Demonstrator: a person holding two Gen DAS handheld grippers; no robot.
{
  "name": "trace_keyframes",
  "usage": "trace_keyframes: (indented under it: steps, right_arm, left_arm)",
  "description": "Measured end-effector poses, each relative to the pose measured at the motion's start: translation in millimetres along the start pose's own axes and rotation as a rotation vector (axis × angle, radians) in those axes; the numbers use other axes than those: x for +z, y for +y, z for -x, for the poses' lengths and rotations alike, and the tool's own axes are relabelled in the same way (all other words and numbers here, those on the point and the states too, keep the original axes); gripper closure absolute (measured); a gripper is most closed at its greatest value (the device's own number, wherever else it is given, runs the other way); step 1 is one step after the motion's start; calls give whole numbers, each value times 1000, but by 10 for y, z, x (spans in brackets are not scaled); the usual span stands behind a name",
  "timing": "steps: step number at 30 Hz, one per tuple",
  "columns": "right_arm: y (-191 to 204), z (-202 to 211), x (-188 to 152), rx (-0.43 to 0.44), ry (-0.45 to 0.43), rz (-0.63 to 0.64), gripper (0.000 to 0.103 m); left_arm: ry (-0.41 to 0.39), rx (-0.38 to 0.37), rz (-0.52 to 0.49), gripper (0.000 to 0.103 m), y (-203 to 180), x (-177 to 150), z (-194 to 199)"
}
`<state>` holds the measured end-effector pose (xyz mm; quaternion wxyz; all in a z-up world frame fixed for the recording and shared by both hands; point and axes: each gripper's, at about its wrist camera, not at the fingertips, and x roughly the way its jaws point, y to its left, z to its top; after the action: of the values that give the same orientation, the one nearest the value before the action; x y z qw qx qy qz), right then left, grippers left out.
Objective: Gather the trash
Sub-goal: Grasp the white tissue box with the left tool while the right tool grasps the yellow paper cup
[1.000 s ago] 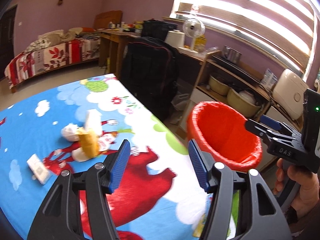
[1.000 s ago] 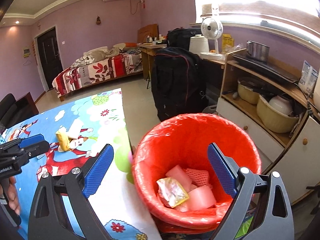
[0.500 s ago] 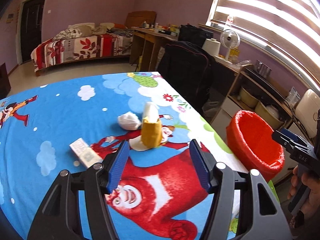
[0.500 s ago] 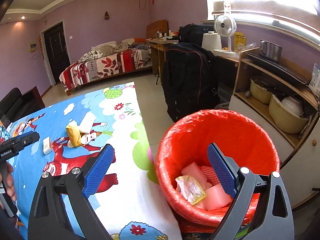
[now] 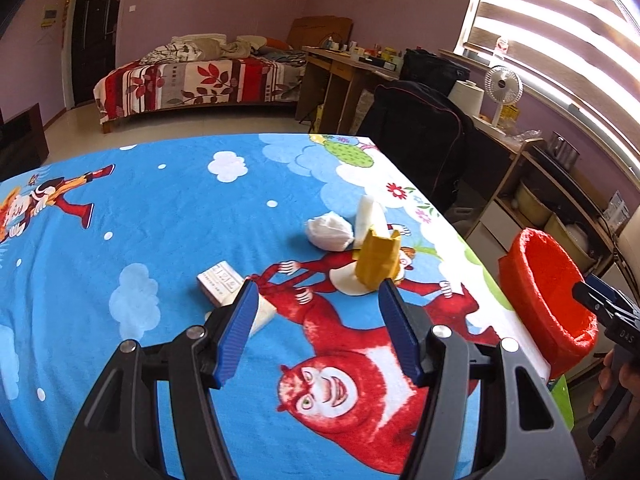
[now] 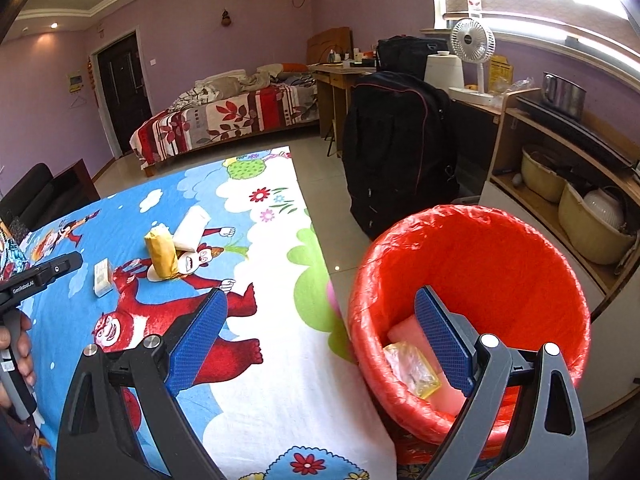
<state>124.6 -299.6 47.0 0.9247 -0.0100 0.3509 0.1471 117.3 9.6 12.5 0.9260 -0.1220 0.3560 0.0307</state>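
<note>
A yellow wrapper (image 5: 376,262) stands on the cartoon cloth, with a white tube (image 5: 370,216), a crumpled white wad (image 5: 329,232) and a small white box (image 5: 224,284) beside it. My left gripper (image 5: 316,332) is open and empty, just short of them. The red-lined bin (image 6: 472,308) stands off the table's right edge and holds pink foam and a clear wrapper (image 6: 412,368). My right gripper (image 6: 320,336) is open and empty, straddling the bin's near rim. The yellow wrapper (image 6: 160,256) and box (image 6: 103,278) show in the right wrist view too.
The table (image 5: 120,240) has a blue cartoon cloth. A black backpack (image 6: 400,148) stands on the floor beyond the bin (image 5: 544,296). A shelf unit with bowls (image 6: 580,208) is to the right. A bed (image 5: 200,76) is at the far wall.
My left gripper has swung left from the bin toward the trash on the table and moved closer to it. My right gripper has shifted left, so the bin now sits further right.
</note>
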Motion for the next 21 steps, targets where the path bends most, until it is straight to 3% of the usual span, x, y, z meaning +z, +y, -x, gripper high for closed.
trace_keyframes:
  steps: [21]
  right_arm:
    - [252, -325, -30, 43, 53, 5, 14]
  left_arm:
    - [130, 122, 79, 44, 421, -103, -543]
